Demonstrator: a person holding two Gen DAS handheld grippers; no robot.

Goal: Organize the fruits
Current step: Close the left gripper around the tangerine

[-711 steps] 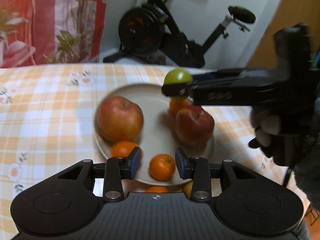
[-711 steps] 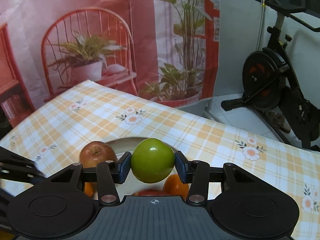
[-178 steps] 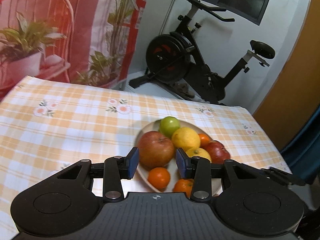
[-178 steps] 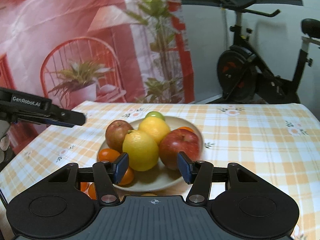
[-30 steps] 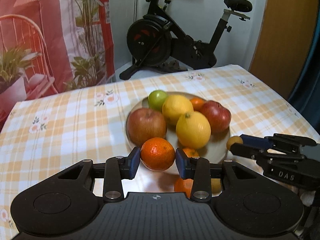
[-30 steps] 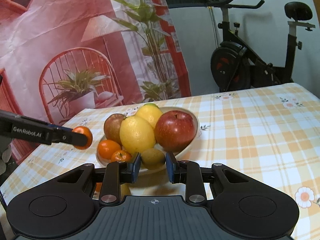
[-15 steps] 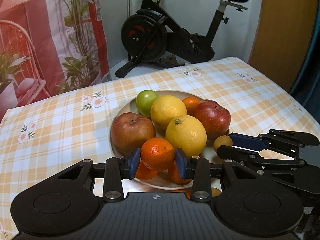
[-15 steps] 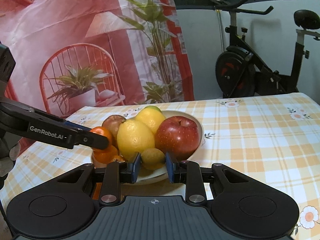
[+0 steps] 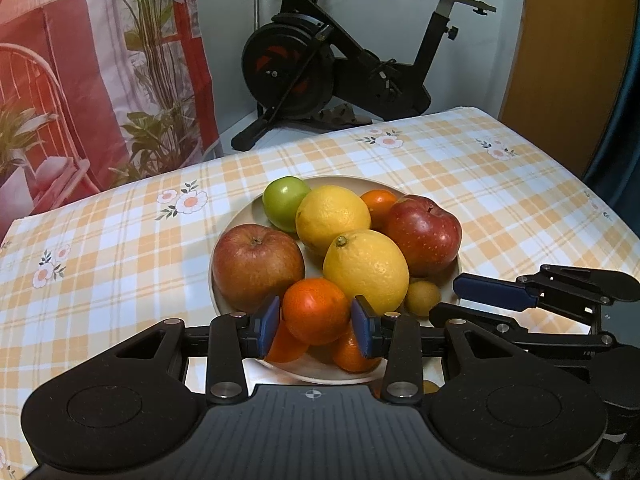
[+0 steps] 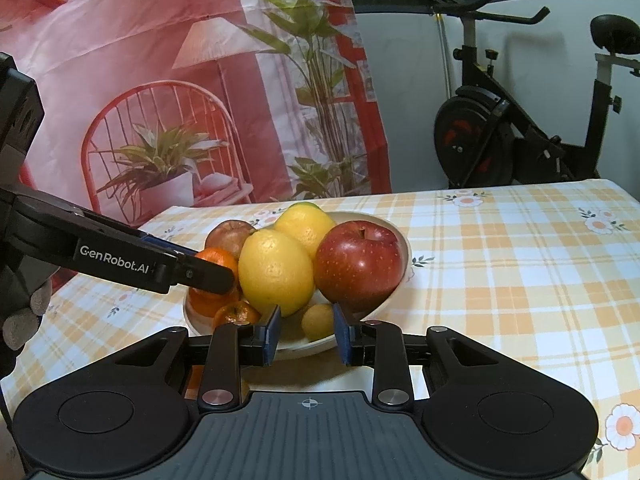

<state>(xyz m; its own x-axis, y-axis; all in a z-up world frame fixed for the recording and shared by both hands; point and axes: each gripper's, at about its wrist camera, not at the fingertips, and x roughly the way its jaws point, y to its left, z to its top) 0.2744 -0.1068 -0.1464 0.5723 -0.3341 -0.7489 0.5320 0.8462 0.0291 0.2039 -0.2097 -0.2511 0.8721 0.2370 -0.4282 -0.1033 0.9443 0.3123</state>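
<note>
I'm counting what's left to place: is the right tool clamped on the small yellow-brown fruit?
No: the right tool has its jaws opening, and the small yellow-brown fruit sits on the plate untouched by either pad.

A black exercise bike [image 9: 344, 68] stands against a white wall [image 9: 384, 8] at upper centre of the left view, with a red printed backdrop [image 10: 160, 60] of chair and plants to its left and a wooden door [image 9: 568, 48] at right.

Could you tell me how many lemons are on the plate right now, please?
2: one lemon at the plate's centre, the other lemon right behind it beside the green fruit. More could be hidden.
</note>
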